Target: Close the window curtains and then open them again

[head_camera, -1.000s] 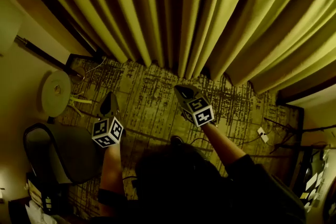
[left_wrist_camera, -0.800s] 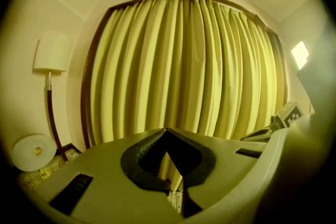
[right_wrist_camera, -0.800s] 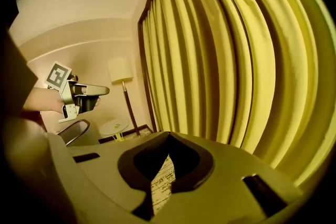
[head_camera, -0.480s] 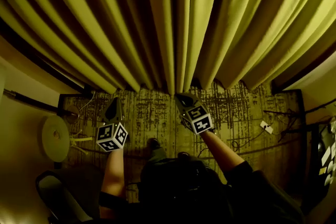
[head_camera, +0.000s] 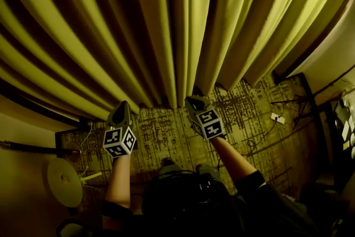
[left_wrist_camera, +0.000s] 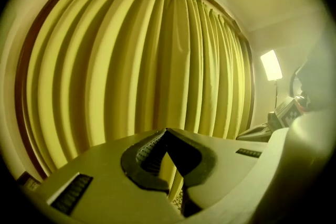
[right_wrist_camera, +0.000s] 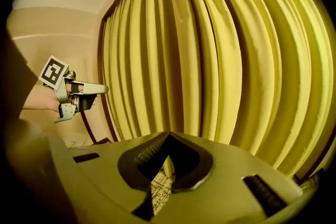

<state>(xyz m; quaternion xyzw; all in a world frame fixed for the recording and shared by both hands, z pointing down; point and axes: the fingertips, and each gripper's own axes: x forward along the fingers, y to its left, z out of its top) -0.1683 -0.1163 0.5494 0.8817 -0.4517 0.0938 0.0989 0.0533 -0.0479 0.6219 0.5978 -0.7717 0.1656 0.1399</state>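
**Curtains drawn across, both tools clenched and empty**

Curtains (head_camera: 183, 19): yellow-green, heavy, in deep upright folds. They hang right in front of me, fill the upper part of the head view, and come down to the floor. In both gripper views they cover the span ahead from side to side inside a dark frame.

Left tool (head_camera: 122, 108): in my left hand, pointed towards the curtains near their hem. Its jaws are pressed together at the tips with nothing between them; only fabric shows beyond, through the gap below the tips. The right gripper view shows this tool off to the side, clear of the cloth, with bare wall behind it.

Right tool (head_camera: 194, 101): in my right hand, close to the hem near the middle folds. Its jaws are also clenched tip to tip and grasp nothing. I cannot tell whether it touches the fabric.

Carpet (head_camera: 166, 130): dark, broken line pattern, under both tools and running up to the curtain hem.

Round pale disc (head_camera: 64, 181): on the floor at my left, well apart from the tools.

Cables (head_camera: 266, 136): lying loose on the carpet at my right.

Lamp (left_wrist_camera: 271, 64): lit, standing to the right of the curtains in the left gripper view.
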